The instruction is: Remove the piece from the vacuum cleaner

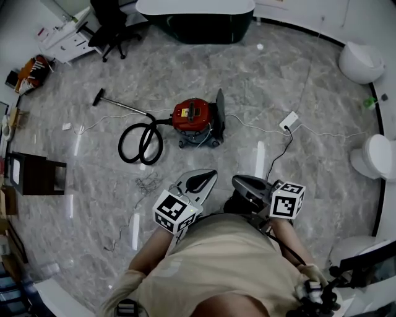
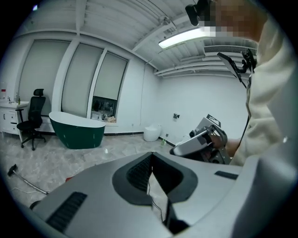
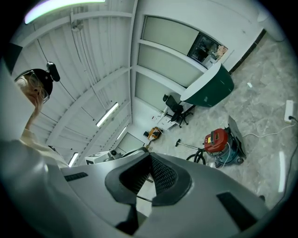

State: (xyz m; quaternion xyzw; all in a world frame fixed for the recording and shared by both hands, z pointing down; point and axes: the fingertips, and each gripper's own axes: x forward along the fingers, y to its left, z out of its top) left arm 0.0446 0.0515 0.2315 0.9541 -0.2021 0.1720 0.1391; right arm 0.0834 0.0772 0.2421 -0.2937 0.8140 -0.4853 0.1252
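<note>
The red vacuum cleaner [image 1: 193, 117] stands on the marble floor ahead of me. Its black hose [image 1: 141, 143] coils to the left and a thin wand runs on to a floor nozzle [image 1: 99, 97]. A dark flat panel [image 1: 219, 111] stands against the vacuum's right side. My left gripper [image 1: 198, 181] and right gripper [image 1: 247, 186] are held close to my body, well short of the vacuum, both shut and empty. In the right gripper view the vacuum [image 3: 219, 139] lies far beyond the shut jaws. The left gripper view faces the room and shows the right gripper [image 2: 200, 142] beside it.
A white power strip [image 1: 289, 119] with cables lies right of the vacuum. A dark green bathtub [image 1: 198, 18] and an office chair [image 1: 111, 28] stand at the back. White toilets [image 1: 361, 62] line the right wall. A dark box [image 1: 34, 173] sits at the left.
</note>
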